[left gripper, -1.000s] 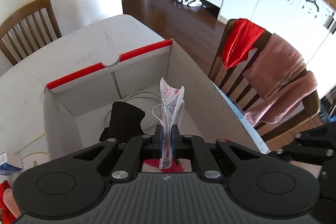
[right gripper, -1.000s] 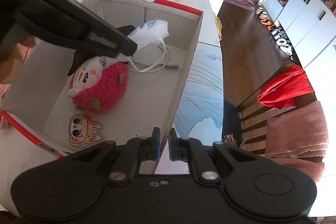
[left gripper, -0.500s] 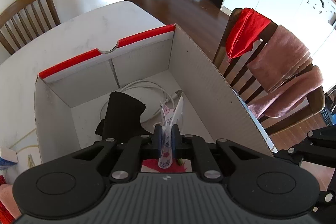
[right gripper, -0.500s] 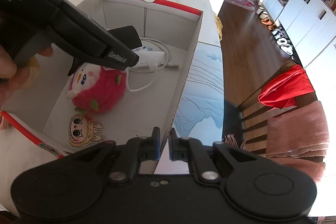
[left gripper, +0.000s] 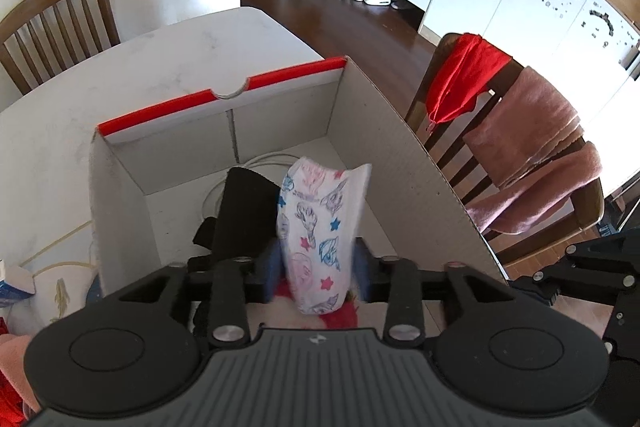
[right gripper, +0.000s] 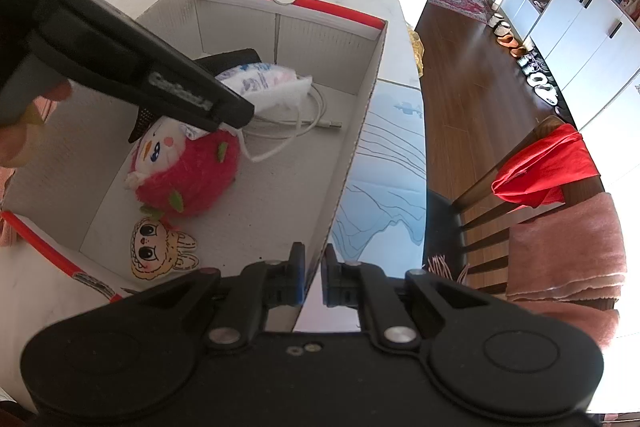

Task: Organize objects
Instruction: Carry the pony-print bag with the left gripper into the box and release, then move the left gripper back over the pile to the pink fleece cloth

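Left claw [left gripper: 318, 269] is hanging over the open white cardboard box with red-edged flaps [left gripper: 400, 147], centre of the left wrist frame. Its jaws are opening, with the white patterned face mask with pink and blue prints [left gripper: 320, 227] standing between the fingers; pads are looking clear of it on both sides. In the right wrist frame the mask [right gripper: 260, 83] is sitting centre-left, lying over the white coiled cable [right gripper: 304, 123] and the black fabric piece [right gripper: 228, 61]. Just below it the red round plush toy with a white face [right gripper: 188, 175] is lying on the box floor, and the flat yellow cartoon-face sticker [right gripper: 154, 251] is sitting lower left. Right claw [right gripper: 312, 281] is clamping the near right wall of the box [right gripper: 360, 131], jaws nearly closed on the cardboard edge. Box is sitting on the white counter [left gripper: 120, 75].
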### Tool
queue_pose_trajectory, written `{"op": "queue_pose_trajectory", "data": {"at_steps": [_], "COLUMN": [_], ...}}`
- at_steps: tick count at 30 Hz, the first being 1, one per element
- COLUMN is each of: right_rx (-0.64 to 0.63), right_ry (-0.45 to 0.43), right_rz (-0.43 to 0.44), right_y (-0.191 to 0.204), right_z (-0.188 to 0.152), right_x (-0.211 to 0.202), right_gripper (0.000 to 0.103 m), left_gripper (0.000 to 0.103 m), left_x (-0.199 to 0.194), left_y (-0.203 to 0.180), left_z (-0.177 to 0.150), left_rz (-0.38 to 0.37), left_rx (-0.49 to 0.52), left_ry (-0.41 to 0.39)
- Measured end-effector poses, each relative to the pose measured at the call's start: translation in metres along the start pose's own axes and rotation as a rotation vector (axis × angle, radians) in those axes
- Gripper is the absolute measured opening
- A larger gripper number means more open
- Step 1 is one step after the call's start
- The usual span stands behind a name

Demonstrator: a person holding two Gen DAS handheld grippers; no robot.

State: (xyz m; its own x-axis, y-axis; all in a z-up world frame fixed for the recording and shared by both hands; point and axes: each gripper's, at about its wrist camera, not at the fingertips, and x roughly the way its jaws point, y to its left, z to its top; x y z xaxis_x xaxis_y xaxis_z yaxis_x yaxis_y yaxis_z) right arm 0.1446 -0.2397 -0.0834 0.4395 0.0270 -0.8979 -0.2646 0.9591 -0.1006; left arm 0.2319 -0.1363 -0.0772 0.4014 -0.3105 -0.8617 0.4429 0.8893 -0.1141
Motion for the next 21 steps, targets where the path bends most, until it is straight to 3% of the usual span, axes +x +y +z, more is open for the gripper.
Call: {"op": "queue_pose_trajectory", "data": {"at_steps": [1, 2, 21], "right_rx": [0.001, 0.001, 0.000], "right_ry": [0.000, 0.000, 0.001], "right_rz": [0.001, 0.001, 0.000], "right_y": [0.000, 0.000, 0.000], "right_z": [0.000, 0.000, 0.000], "right_x": [0.000, 0.000, 0.000], "right_gripper": [0.007, 0.007, 0.007], "left_gripper": [0.056, 0.056, 0.057], "left_x": [-0.002, -0.005, -0.081], "left_y": [0.001, 0.002, 0.016], "left_z": [0.000, -0.001, -0.016], "left_rz": [-0.002, -0.006, -0.013], "left_rx": [-0.003, -0.004, -0.067], "left_ry": [-0.008, -0.017, -0.135]}}
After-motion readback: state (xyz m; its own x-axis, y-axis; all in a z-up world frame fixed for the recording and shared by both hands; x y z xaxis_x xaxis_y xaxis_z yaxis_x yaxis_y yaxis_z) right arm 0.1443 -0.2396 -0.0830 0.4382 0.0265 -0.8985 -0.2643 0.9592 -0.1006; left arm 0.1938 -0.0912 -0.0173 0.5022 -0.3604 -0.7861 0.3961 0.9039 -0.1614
